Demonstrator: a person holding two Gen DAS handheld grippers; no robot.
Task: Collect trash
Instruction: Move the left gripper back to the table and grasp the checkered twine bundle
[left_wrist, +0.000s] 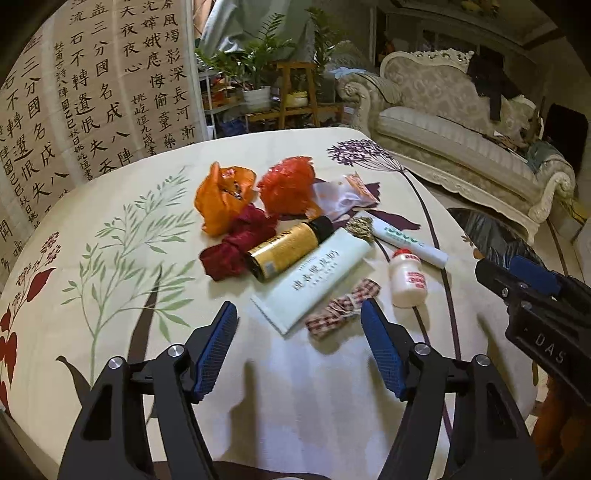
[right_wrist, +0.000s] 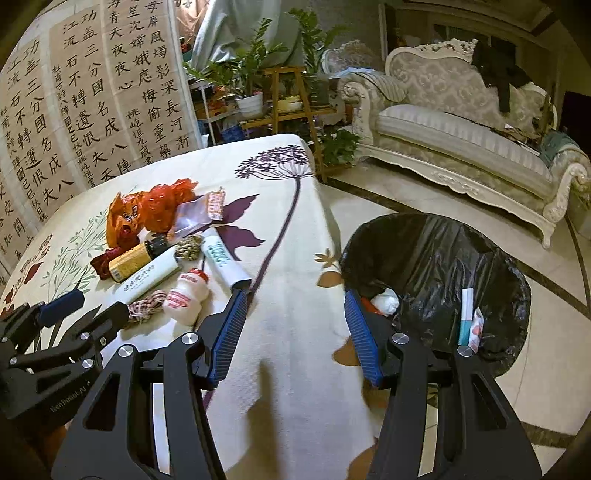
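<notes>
1 bin (right_wrist: 480, 240); 1 gold bottle (left_wrist: 284, 247), 2 tubes (left_wrist: 314, 280).

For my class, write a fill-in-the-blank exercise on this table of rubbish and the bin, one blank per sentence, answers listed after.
1. The bin beside the table is lined with a ____ bag.
2. The small white bottle has a ____ cap.
3. Both the left gripper and the right gripper hold ____.
4. The gold bottle lies on its ____.

Answers: black; red; nothing; side
</notes>
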